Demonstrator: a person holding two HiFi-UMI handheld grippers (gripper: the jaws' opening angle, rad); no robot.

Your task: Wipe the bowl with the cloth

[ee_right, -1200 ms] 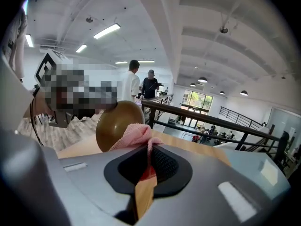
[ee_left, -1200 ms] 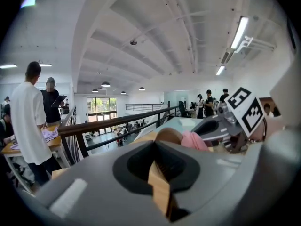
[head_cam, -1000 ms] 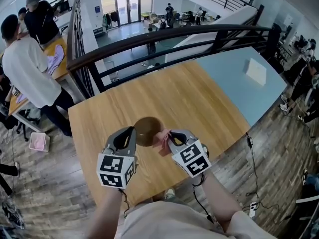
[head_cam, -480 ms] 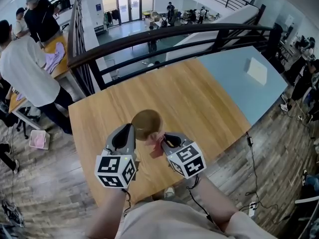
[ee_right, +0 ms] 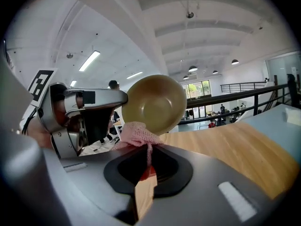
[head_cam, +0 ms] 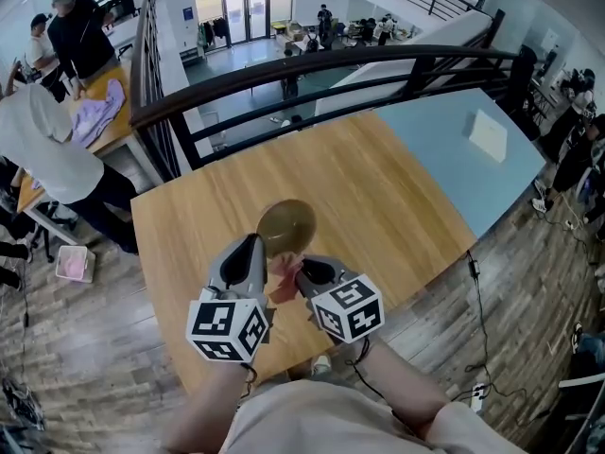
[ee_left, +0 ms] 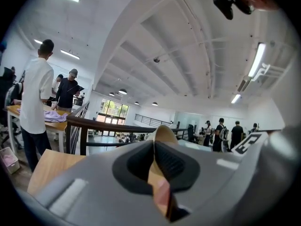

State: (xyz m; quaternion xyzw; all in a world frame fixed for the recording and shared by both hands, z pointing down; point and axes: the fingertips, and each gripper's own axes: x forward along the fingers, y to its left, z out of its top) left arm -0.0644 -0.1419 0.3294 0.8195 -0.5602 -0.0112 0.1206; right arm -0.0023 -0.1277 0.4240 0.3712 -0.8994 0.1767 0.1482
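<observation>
Just ahead of our right gripper (ee_right: 148, 168), slightly up and to its left, the bowl (ee_right: 155, 102) hangs tilted with its hollow facing that gripper. Our right jaws are clamped on the cloth (ee_right: 136, 136), whose bunched pink end touches the bowl's lower rim. Our left gripper (ee_left: 155, 166), close beside the right one, pinches the bowl's rim edge-on. We judge the next wipe needs only a short push forward and up into the hollow.

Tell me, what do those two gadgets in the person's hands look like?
The left gripper and right gripper each have a rounded grey shell with black-lined jaws. Each carries a white cube printed with black square markers. A thin black cable runs back from each along the forearm. The person wears a light-coloured top.
</observation>
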